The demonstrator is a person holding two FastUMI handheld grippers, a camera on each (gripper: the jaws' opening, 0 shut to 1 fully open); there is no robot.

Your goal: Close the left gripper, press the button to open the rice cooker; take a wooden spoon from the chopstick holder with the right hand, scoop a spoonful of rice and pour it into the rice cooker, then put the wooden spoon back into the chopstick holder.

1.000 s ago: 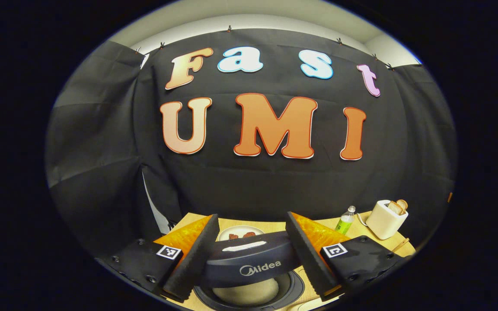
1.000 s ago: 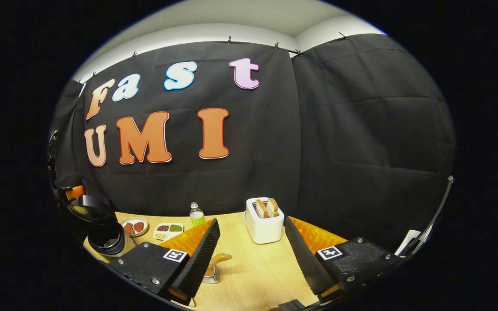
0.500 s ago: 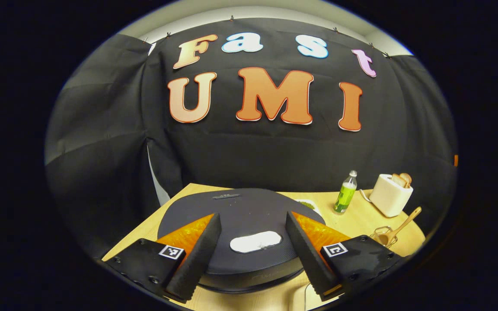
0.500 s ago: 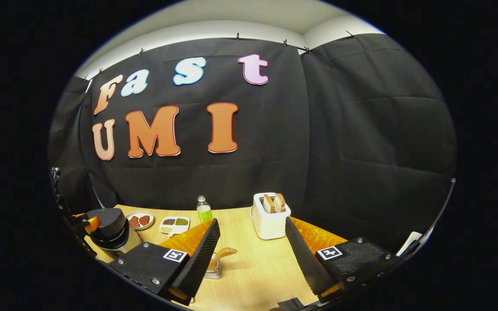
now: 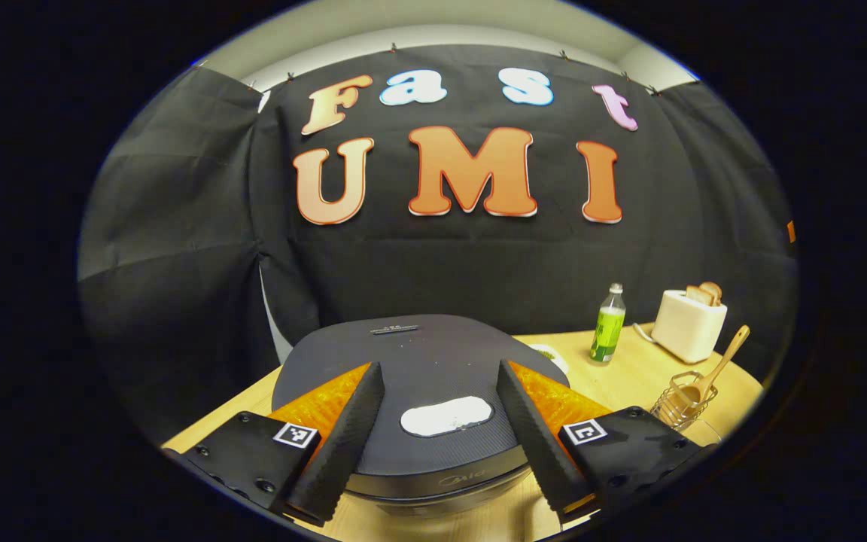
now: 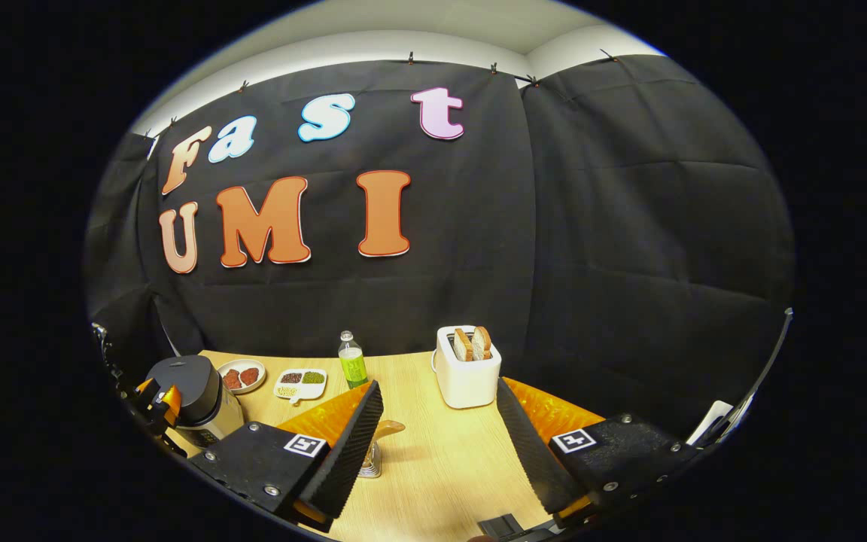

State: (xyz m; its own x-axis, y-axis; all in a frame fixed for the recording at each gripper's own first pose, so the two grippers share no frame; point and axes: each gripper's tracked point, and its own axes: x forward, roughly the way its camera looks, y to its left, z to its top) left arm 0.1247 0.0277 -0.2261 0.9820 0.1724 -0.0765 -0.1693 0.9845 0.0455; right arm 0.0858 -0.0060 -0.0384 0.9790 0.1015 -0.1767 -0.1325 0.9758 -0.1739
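The dark grey rice cooker [image 5: 418, 354] stands right in front of my left gripper [image 5: 439, 369] with its lid down; a white patch [image 5: 446, 415] sits on the lid between the open fingers, which touch nothing. The wooden spoon [image 5: 721, 363] leans in the wire chopstick holder [image 5: 680, 399] at the right. In the right gripper view the cooker [image 6: 191, 388] is at the far left, with the left gripper's orange fingers [image 6: 159, 397] beside it. My right gripper [image 6: 438, 385] is open and empty above the table; the spoon handle [image 6: 387, 429] and holder [image 6: 370, 465] peek out beside its left finger.
On the wooden table [image 6: 433, 467] a white toaster [image 6: 466, 370] with two bread slices stands at the back. A green bottle [image 6: 351, 363], a round plate [image 6: 239, 375] and a divided dish [image 6: 299, 382] line the far edge towards the cooker.
The rice cooker's lid, raised over the pot a second ago, has come down and is now closed. The left gripper has drawn back slightly. The right gripper has barely moved.
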